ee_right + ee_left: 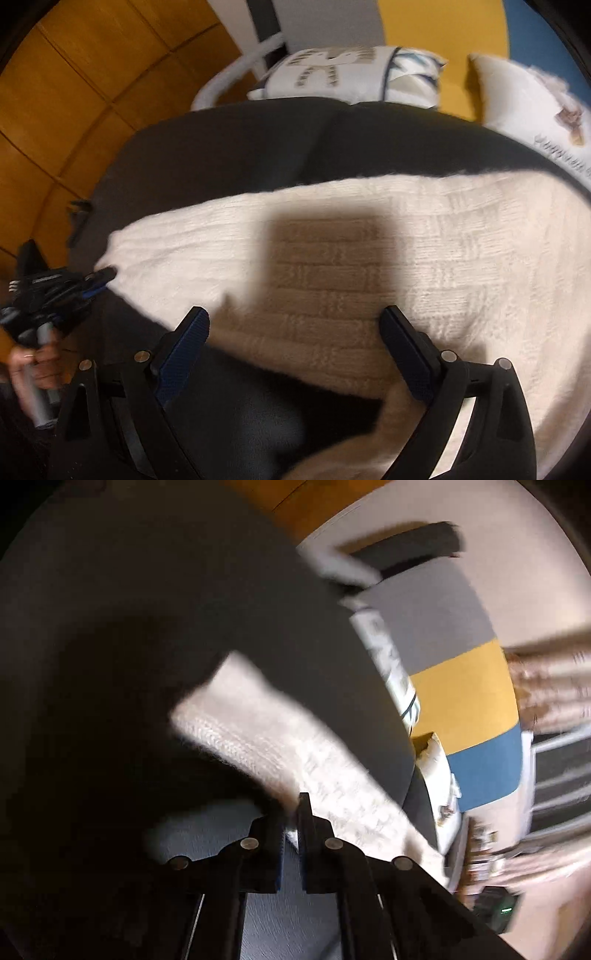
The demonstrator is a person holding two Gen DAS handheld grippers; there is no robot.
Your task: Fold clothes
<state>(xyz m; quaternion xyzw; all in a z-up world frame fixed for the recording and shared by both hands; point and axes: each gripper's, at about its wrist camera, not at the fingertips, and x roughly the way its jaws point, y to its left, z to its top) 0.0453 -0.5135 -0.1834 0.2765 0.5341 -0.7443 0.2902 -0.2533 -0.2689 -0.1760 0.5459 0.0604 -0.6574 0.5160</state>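
Observation:
A cream knitted sweater [369, 258] lies spread on a dark grey cushioned seat [240, 147]. My right gripper [295, 325] is open just above the sweater's near edge, one finger on each side of a shadowed patch. My left gripper [291, 823] is shut on the sweater's corner [266, 738], which stretches away from the fingers. In the right wrist view the left gripper [103, 277] shows at the far left, pinching the sweater's left corner, with a hand on its handle.
Printed white pillows [351, 74] lie at the back of the seat, one more at the right [535, 110]. A wooden floor [74, 92] lies to the left. A grey, yellow and blue wall [461, 683] stands behind. A white metal frame [236, 70] edges the seat.

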